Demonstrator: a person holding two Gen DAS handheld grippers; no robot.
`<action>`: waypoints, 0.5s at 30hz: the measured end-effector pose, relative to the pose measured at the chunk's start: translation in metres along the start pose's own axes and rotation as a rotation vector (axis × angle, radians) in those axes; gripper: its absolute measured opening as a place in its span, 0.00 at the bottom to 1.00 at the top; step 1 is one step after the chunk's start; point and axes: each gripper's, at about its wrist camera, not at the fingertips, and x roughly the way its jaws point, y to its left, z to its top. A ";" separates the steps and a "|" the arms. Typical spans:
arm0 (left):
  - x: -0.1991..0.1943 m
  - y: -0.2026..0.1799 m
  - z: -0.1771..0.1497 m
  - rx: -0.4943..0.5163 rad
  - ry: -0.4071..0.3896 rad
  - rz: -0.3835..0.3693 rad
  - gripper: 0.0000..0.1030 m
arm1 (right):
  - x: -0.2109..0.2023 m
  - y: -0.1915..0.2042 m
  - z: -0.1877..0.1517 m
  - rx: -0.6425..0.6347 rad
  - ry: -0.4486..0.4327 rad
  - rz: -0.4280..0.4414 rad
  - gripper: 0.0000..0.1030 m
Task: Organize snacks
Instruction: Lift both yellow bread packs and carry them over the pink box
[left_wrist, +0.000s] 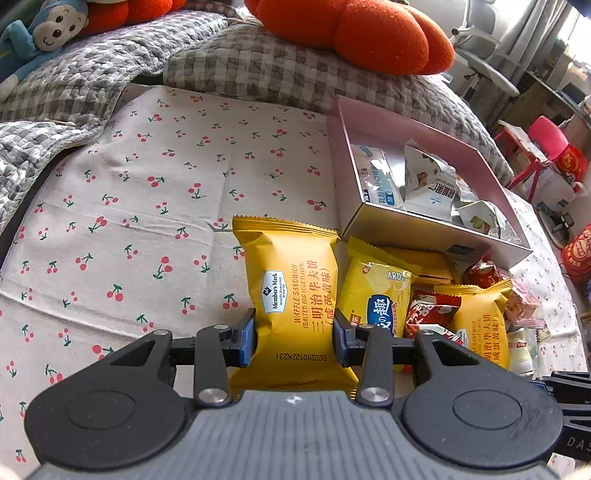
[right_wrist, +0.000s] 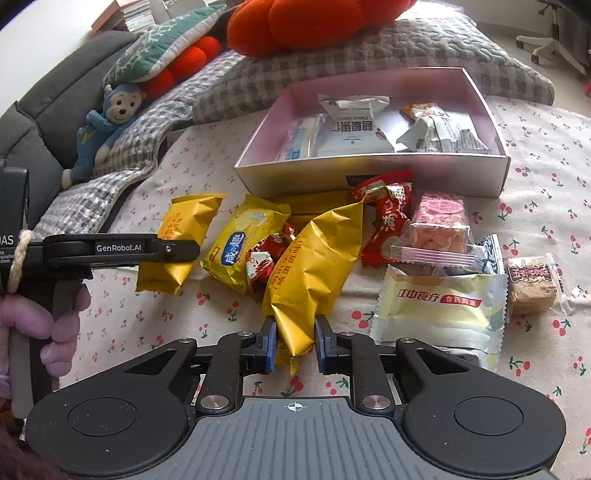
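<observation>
Your left gripper (left_wrist: 294, 338) pinches a yellow pack (left_wrist: 295, 295) marked "Member's Mark WAFFLE SANDWICH", and your right gripper (right_wrist: 295, 345) clamps a crinkled gold pack (right_wrist: 314, 258).

Bed (right_wrist: 155, 325) covered with a white cherry-print sheet (left_wrist: 155, 206). Grey checked quilt (right_wrist: 280, 81) bunched along the far edge, with a blue monkey plush (right_wrist: 107, 125) and orange cushion (left_wrist: 365, 33) up on it. Pink open box (right_wrist: 369, 173) sitting on the sheet, few white packets inside. Loose pile of snacks just in front of it: yellow waffle sandwich packs (right_wrist: 317, 254), a yellow biscuit pack (right_wrist: 240, 247), red candies (right_wrist: 388, 218), a pink bar (right_wrist: 436, 229), a pale green packet (right_wrist: 439, 302), a brown cake (right_wrist: 532, 284) off to the right.
</observation>
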 end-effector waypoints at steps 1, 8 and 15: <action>-0.001 0.000 0.000 -0.002 0.000 -0.001 0.36 | -0.001 -0.001 0.000 0.004 0.000 0.001 0.19; -0.009 -0.002 0.003 -0.012 -0.020 -0.023 0.35 | -0.012 -0.002 0.003 0.022 -0.018 0.021 0.15; -0.015 -0.003 0.006 -0.020 -0.035 -0.039 0.35 | -0.025 -0.002 0.008 0.038 -0.054 0.045 0.14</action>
